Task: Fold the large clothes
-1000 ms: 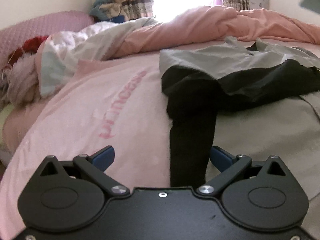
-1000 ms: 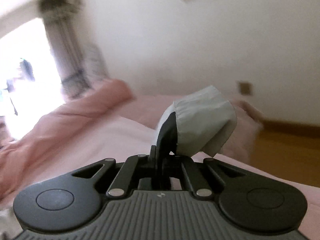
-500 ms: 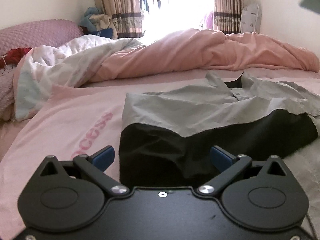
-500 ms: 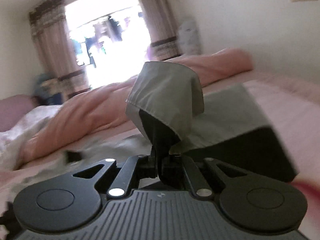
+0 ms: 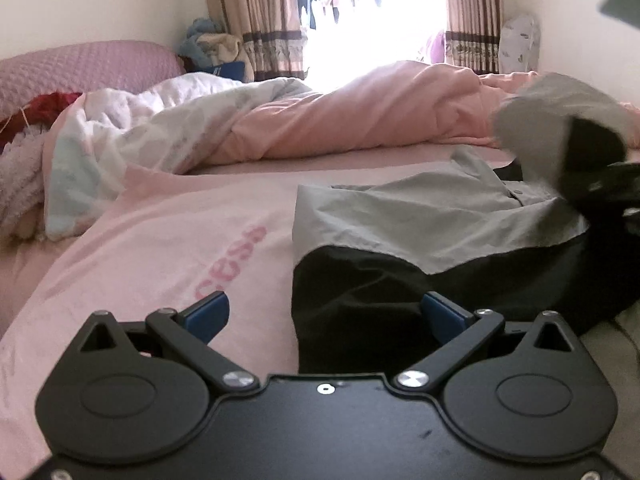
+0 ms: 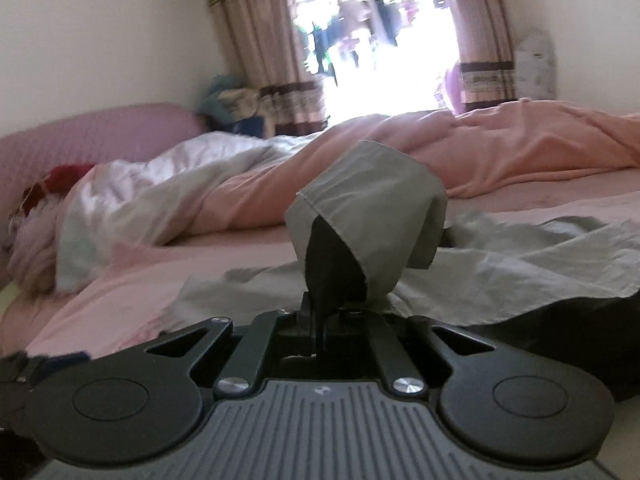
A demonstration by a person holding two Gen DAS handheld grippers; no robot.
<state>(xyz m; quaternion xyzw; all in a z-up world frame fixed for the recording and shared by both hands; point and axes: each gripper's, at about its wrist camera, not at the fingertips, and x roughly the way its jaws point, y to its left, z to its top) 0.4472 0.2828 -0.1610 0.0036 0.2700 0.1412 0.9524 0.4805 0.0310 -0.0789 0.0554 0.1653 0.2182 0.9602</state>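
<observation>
Grey on top and black below, the garment (image 5: pixel 420 224) lies spread on the pink bed sheet (image 5: pixel 168 248), its collar and a small button visible toward the far side (the cloth is creased rather than flat). In the right wrist view a grey cuff with a black lining (image 6: pixel 364 232) stands up in a rounded bunch directly ahead of the right gripper (image 6: pixel 322 312), whose fingers are pinched together on it, while the remaining grey fabric trails away to the right across the sheet. From the left wrist view that same lifted bunch appears blurred at the right edge, raised above the collar area. The left gripper (image 5: pixel 324 312) hovers low over the near black hem with its blue fingertips (image 5: pixel 208 312) spread wide apart and nothing between them; the dark edge of the garment lies in front of the gap, toward the right fingertip. Pink lettering (image 5: pixel 234 260) is printed on the sheet just left of the garment. Farther back a rumpled pink quilt (image 5: pixel 380 116) stretches across the bed, with a white patterned blanket (image 5: pixel 160 120) heaped at its left end and a mauve headboard (image 5: pixel 80 68) behind. Striped curtains (image 5: pixel 256 16) frame a bright window (image 5: pixel 372 12) beyond.
</observation>
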